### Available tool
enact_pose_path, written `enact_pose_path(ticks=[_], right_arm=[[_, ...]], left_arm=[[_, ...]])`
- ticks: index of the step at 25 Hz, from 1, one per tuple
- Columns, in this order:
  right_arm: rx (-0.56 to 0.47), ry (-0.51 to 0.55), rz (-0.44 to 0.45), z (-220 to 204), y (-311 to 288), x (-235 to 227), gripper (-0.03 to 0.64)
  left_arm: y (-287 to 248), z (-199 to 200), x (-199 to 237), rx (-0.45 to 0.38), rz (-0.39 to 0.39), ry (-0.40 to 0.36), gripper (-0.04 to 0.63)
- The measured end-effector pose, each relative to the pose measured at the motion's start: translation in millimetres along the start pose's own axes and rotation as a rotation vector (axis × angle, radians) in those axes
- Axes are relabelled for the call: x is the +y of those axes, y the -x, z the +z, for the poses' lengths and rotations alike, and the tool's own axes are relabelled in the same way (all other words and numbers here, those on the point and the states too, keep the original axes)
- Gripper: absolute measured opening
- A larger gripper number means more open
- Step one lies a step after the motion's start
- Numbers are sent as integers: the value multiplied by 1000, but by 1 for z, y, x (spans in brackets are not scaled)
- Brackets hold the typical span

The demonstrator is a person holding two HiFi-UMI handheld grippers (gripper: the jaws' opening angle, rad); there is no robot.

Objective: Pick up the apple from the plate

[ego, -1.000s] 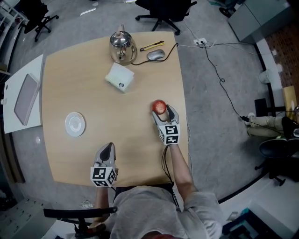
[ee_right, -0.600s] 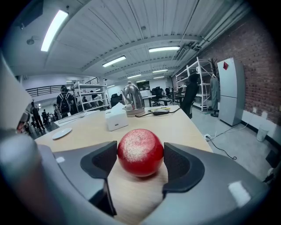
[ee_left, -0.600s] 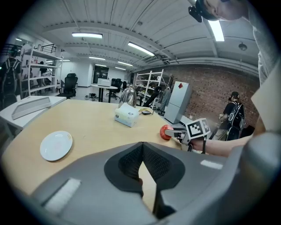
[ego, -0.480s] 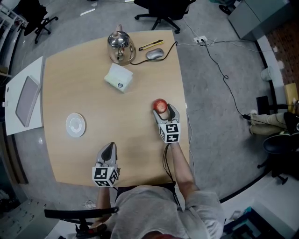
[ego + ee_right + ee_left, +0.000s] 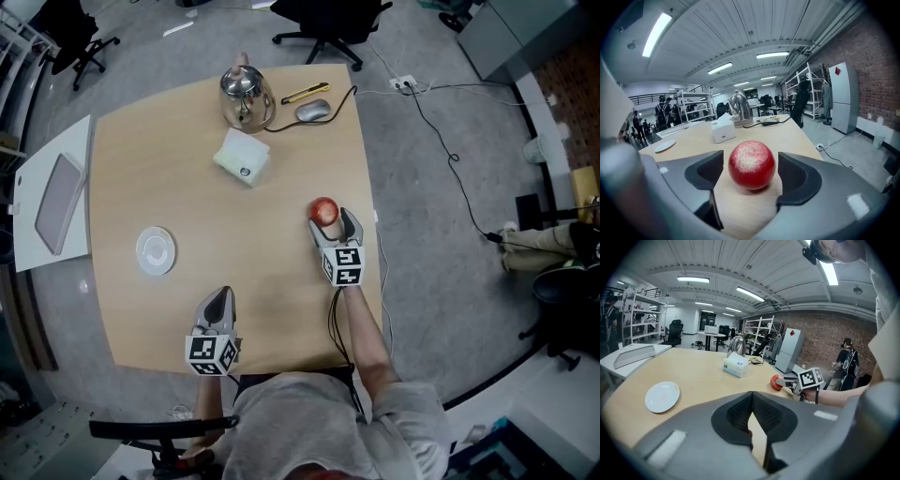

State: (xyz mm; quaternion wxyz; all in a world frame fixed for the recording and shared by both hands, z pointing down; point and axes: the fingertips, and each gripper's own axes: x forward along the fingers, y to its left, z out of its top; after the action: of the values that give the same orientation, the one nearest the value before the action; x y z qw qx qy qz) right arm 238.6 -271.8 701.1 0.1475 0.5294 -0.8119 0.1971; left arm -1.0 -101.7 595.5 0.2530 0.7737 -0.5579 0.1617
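The red apple [image 5: 323, 210] rests on the wooden table [image 5: 169, 197] near its right edge, away from the white plate [image 5: 156, 251], which lies bare at the left. My right gripper [image 5: 330, 223] straddles the apple [image 5: 752, 165]; its jaws have just been opening, and a gap shows on each side between the pads and the fruit. My left gripper [image 5: 216, 298] lies near the table's front edge, jaws shut on nothing [image 5: 751, 399]. From the left gripper view the apple [image 5: 776, 382] and the plate [image 5: 662, 396] both show.
At the table's far end stand a steel kettle [image 5: 247, 96], a white tissue box [image 5: 243, 157], a grey mouse [image 5: 313, 111] and a yellow cutter [image 5: 306, 93]. A white side table with a grey tablet [image 5: 56, 197] adjoins on the left. Cables trail on the floor at the right.
The right gripper's jaws look slightly wider around the apple. Neither hand has shifted, and the apple stays on the table.
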Motion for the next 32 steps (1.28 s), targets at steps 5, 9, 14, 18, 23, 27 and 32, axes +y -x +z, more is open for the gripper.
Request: enact_pose_path(ticks=[5,9,14,18,23,27,32], right_arm=[[-9,7,-9,7,7,1,359],[-22,11,-10,14,15,5,359],[-46,21,-19,26,27,14,354],[-71,40,-30,37,36,21,338],[-91,53,-37,48,48,35,314],[-107,62,-34,57,60,50,294],[-126,67,-9,65,74,75,254]], left_arm=[[6,3,-2,-11,-6,-3,20],[10,7,-4,-25,-12,-12,20],[21,13,0,-45,-11,-21,20],[28,19,3,-69,-13,-24,20],[43,26,10,-97,-12,-27,20],[54,32,16,-122,-12,-31,20],[66,35,23,-147,-15,-38,20]])
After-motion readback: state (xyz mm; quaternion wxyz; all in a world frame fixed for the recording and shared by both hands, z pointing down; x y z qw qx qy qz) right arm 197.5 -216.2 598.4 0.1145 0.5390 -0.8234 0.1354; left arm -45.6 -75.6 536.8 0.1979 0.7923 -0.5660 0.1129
